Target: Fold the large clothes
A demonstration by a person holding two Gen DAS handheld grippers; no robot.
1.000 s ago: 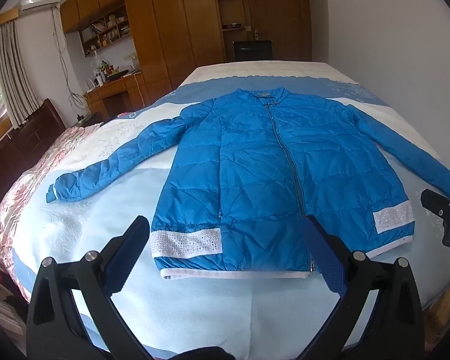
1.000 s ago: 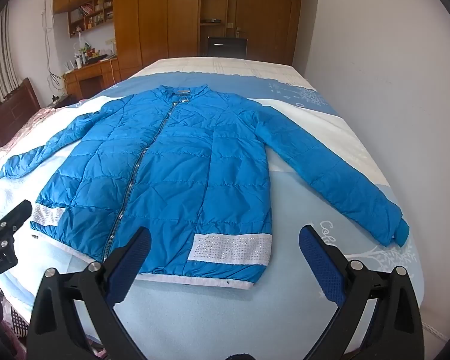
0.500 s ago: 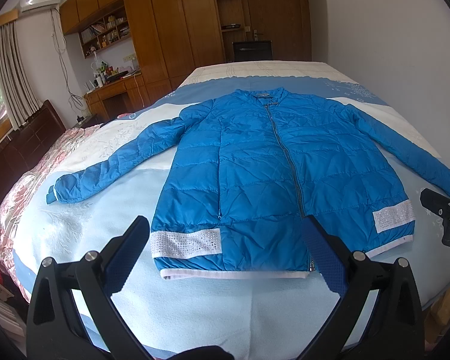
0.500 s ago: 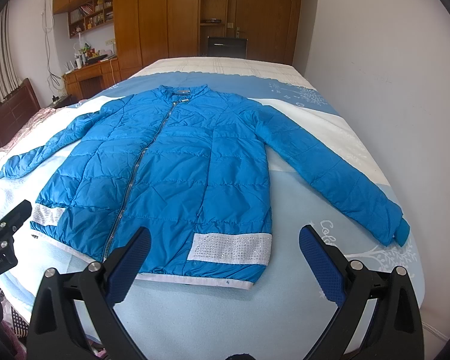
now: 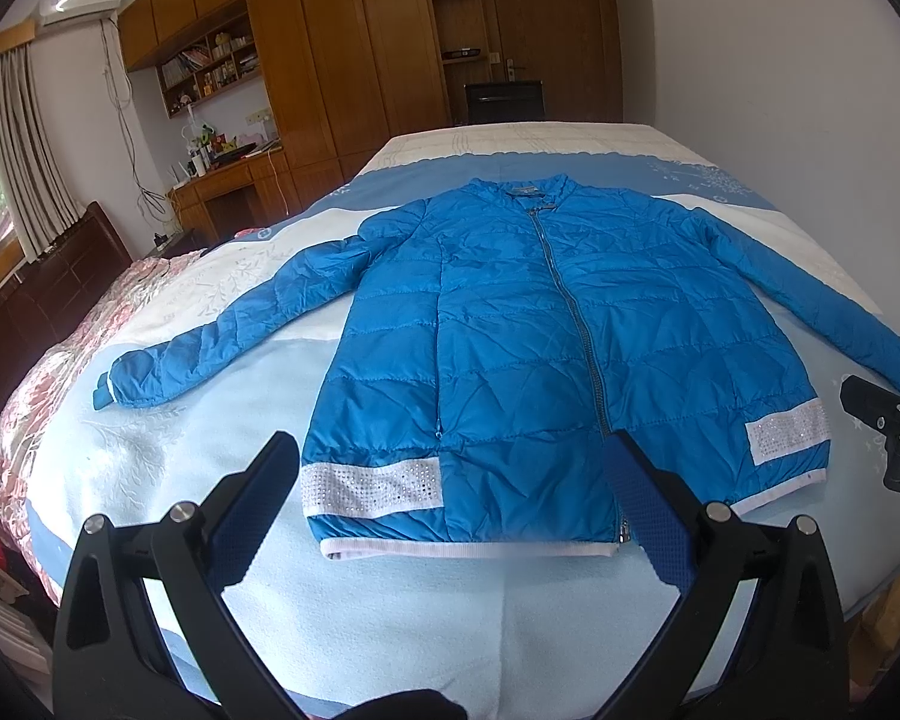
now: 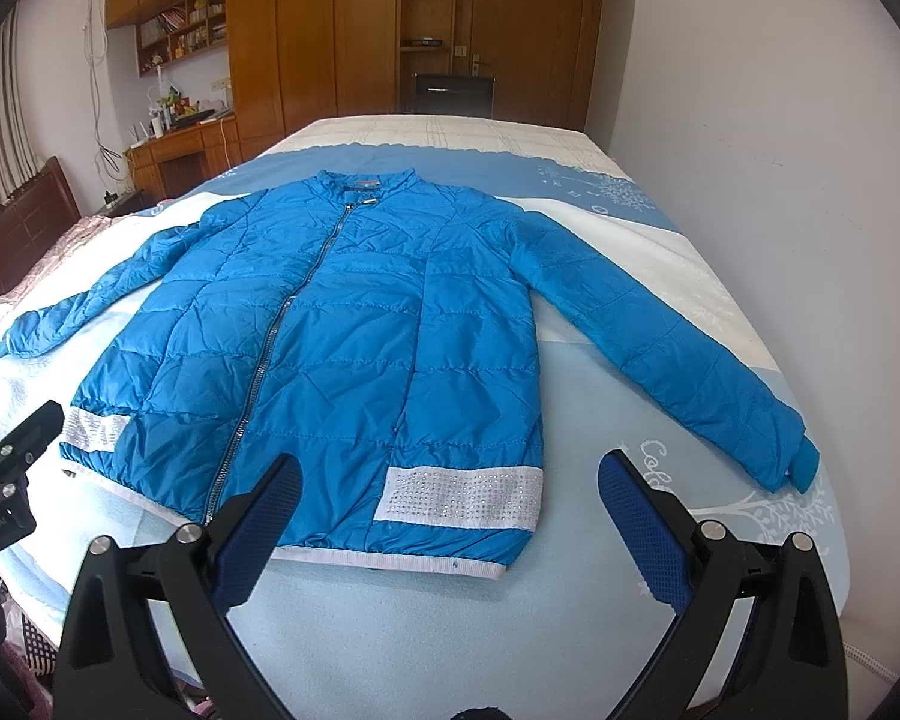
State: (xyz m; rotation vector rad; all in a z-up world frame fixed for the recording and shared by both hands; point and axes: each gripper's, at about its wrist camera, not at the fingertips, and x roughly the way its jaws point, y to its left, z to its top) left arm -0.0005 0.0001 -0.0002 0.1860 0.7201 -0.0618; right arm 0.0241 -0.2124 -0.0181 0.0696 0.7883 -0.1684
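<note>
No movement: blue jacket (image 5: 546, 360) flat on bed (image 5: 150, 468), wardrobe (image 5: 354, 54) beyond.

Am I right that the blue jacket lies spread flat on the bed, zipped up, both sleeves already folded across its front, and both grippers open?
Not quite: the sleeves are not folded. In the right wrist view the blue jacket has both sleeves spread outward on the bed. The rest holds: zipped, flat, left gripper and right gripper open.

bare bed (image 5: 426, 618) margin before jacket (image 5: 510, 330) hem
</note>
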